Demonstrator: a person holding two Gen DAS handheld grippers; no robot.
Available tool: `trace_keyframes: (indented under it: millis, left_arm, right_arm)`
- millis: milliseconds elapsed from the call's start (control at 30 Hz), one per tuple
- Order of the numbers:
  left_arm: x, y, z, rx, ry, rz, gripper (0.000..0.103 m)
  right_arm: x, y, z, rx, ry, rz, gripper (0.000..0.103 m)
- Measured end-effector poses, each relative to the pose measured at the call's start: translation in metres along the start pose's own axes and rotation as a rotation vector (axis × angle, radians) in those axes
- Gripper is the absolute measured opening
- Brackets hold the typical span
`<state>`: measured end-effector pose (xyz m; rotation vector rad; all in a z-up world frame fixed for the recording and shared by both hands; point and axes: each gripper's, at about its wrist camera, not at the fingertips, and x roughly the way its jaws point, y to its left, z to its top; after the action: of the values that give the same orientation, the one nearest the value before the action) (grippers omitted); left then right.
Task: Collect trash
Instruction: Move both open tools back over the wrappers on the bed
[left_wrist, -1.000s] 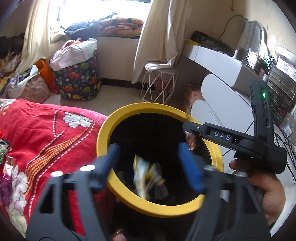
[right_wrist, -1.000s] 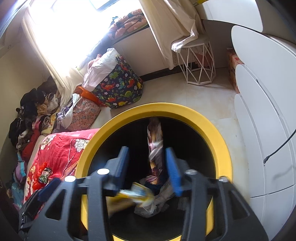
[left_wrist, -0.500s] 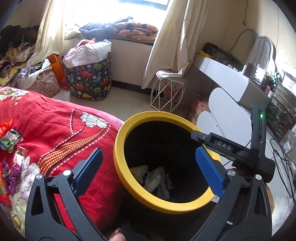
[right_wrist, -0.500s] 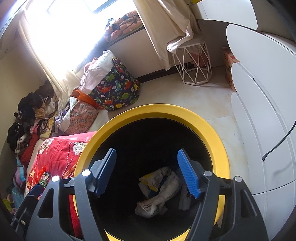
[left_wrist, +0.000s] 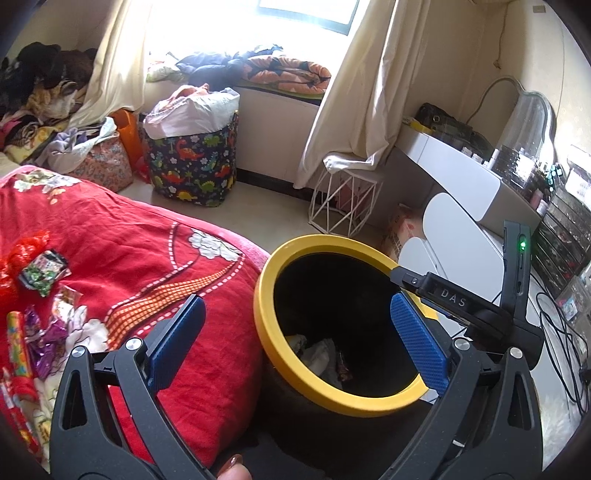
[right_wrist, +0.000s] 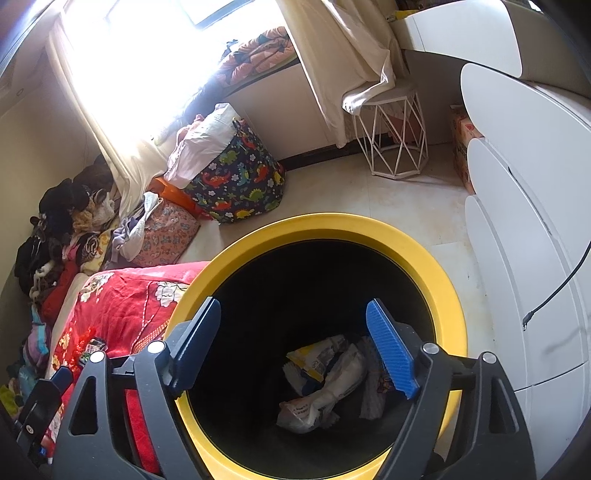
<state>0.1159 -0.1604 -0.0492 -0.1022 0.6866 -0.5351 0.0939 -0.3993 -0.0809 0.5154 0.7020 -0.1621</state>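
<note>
A black bin (right_wrist: 448, 291) with a yellow rim stands upright beside the bed, crumpled white and yellow wrappers (right_wrist: 325, 384) lying at its bottom. More wrappers (left_wrist: 40, 295), green, purple and red, lie scattered on the red bedspread (left_wrist: 147, 258).

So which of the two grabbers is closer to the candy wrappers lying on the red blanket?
Left. The left gripper hangs over the blanket's edge beside the bin, wrappers just to its left. The right gripper sits over the yellow-rimmed bin, farther off.

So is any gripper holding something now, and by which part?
Nothing is held. The left gripper and the right gripper are both open and empty; the wrappers lie in the bin.
</note>
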Motion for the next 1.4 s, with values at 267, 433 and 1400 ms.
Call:
trace_keyframes:
  millis: [267,433,1400]
  left_arm:
    - [-0.017,0.012,0.001,-0.002,-0.035,0.035,0.092]
    - [-0.03,0.024,0.003,-0.018,-0.062,0.059,0.092]
    - [-0.081,0.089,0.009,-0.076,-0.155,0.197,0.092]
  right_arm:
    - [-0.01,0.019,0.0,-0.049,-0.019,0.022,0.081]
    - [-0.013,0.035,-0.003,-0.084,-0.025,0.041,0.082]
    - [-0.035,0.117,-0.029,-0.257,-0.064,0.142,0.084]
